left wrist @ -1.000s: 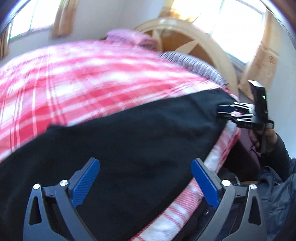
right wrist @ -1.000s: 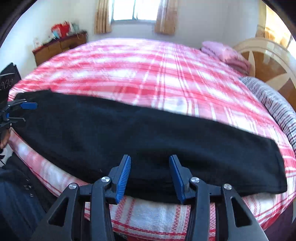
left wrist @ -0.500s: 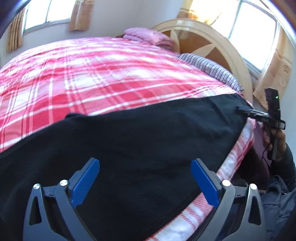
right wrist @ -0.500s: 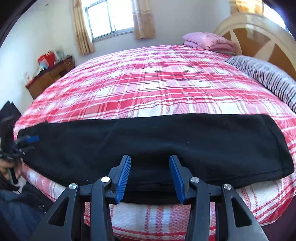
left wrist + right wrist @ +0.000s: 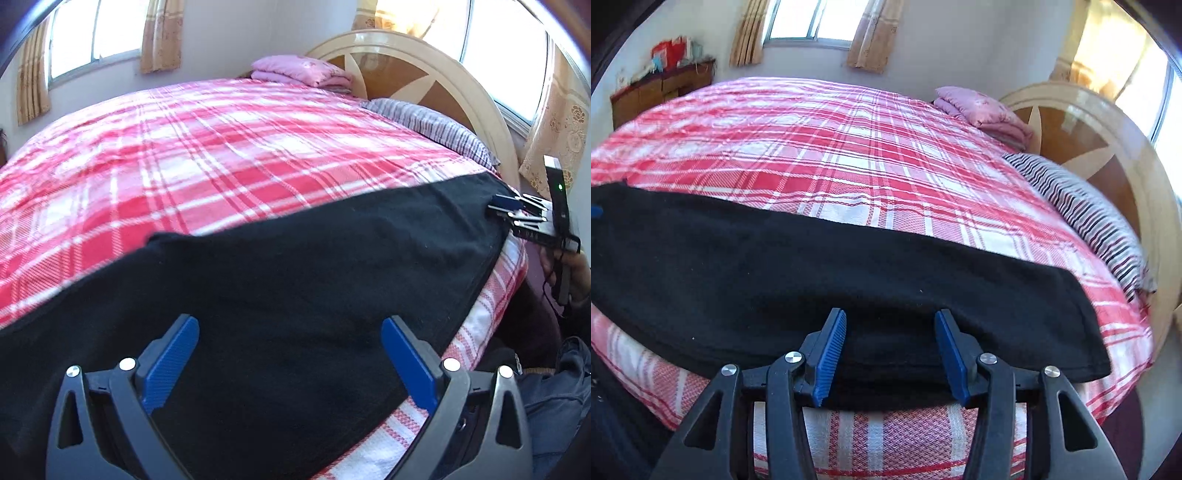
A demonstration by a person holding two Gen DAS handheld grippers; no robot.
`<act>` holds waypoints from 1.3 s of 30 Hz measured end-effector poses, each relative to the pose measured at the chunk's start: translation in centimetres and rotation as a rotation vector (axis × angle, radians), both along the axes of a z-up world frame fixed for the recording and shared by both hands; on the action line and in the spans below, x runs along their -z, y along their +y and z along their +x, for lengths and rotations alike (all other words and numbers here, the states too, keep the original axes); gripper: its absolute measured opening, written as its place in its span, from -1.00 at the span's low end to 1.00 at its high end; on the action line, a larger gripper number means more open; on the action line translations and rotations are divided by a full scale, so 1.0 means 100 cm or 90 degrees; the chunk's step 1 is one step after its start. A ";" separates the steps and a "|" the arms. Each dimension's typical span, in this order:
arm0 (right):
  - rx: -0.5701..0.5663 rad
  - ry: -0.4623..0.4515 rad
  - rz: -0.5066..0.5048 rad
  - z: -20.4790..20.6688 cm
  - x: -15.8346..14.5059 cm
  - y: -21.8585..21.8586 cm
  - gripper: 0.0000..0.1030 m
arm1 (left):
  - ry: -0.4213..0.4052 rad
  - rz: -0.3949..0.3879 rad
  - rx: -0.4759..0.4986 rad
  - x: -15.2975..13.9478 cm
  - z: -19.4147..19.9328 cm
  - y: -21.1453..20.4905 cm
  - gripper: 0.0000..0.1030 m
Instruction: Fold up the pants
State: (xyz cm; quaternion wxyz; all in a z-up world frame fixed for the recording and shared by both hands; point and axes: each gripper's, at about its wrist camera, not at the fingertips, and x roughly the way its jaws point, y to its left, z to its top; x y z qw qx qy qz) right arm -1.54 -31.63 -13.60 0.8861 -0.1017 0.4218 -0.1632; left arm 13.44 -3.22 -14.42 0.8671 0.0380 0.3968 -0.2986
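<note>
Black pants (image 5: 849,266) flat beneath both grippers' spread fingers (image 5: 831,350).

Beyond the black pants (image 5: 820,266), the red plaid bedspread (image 5: 827,147) lies bare and open. At its far end, a striped pillow (image 5: 1086,214), folded pink bedding (image 5: 986,110) and the headboard (image 5: 1108,155) block passage.

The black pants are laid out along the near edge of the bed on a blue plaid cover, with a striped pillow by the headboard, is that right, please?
Not quite: the cover is red and white plaid, not blue, as the right wrist view shows. The rest holds: the black pants lie along the near edge of the bed, and the striped pillow sits by the headboard.
</note>
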 end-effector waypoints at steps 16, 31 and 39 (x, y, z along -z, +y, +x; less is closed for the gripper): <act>0.060 -0.035 -0.056 0.004 -0.024 -0.053 0.05 | -0.029 0.044 -0.130 -0.008 0.016 0.072 0.97; 0.114 -0.070 0.129 0.000 -0.012 -0.134 0.26 | -0.009 0.124 -0.232 0.014 0.007 0.135 0.97; 0.109 -0.060 0.122 0.004 -0.009 -0.122 0.28 | -0.052 0.147 -0.215 0.015 -0.019 0.163 0.97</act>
